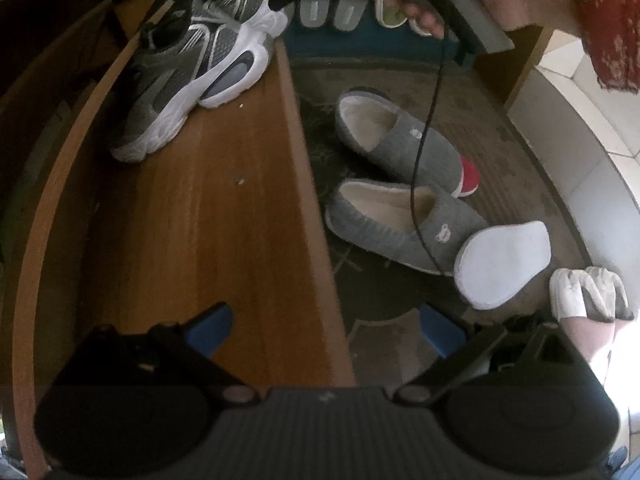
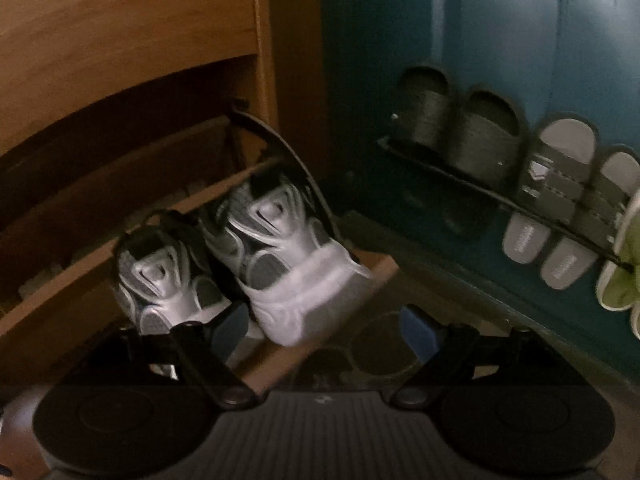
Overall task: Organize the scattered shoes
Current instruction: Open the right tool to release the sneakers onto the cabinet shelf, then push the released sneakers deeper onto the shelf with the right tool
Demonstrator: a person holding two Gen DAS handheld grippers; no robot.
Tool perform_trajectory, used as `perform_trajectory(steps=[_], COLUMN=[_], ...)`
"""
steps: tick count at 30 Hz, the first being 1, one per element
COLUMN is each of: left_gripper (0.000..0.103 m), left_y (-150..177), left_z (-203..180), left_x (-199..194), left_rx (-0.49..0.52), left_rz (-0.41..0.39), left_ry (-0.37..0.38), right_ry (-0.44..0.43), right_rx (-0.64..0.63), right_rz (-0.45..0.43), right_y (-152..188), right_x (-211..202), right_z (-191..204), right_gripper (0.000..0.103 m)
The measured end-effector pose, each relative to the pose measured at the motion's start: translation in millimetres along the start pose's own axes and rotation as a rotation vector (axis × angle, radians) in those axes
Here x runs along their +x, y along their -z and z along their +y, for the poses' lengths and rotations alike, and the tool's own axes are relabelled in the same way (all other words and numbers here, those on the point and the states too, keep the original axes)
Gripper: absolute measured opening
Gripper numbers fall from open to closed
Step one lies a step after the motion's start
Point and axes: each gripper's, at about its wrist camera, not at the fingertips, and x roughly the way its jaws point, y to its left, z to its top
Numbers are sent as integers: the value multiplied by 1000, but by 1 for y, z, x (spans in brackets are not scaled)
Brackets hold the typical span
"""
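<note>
- Tongs: my left gripper [image 1: 326, 334] hangs with jaws apart, nothing between them, over the front edge of the wooden shelf [image 1: 224, 216].
- 2 grey slippers [image 1: 400, 220] lie on the rug just beside that shelf.
- My right gripper [image 2: 324, 330], jaws wide but closing, is empty behind 2 sneakers [image 2: 256, 248] on the shelf.

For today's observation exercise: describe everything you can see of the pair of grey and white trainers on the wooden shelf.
The trainers are a matching pair: grey mesh uppers, silver trim, chunky white soles and dark openings. They stand upright, side by side and touching, on the wooden shelf, near its far end. Their heels face the right hand-held gripper, whose fingers stand apart just behind them. Whether a finger touches a heel cannot be told.
</note>
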Motion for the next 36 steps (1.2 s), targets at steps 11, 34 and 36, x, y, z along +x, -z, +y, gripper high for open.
perform_trajectory(steps=[11, 34, 36], left_gripper=[101, 101, 101], left_y=[1, 2, 2], left_z=[-2, 1, 3], left_x=[4, 0, -2], left_rx=[1, -13, -17], left_rz=[14, 8, 1], left_ry=[10, 21, 14], right_ry=[154, 86, 69], right_rx=[55, 8, 38], right_rz=[58, 45, 29], right_y=[7, -23, -22], right_x=[13, 50, 46], right_z=[-14, 47, 48], right_gripper=[82, 80, 80])
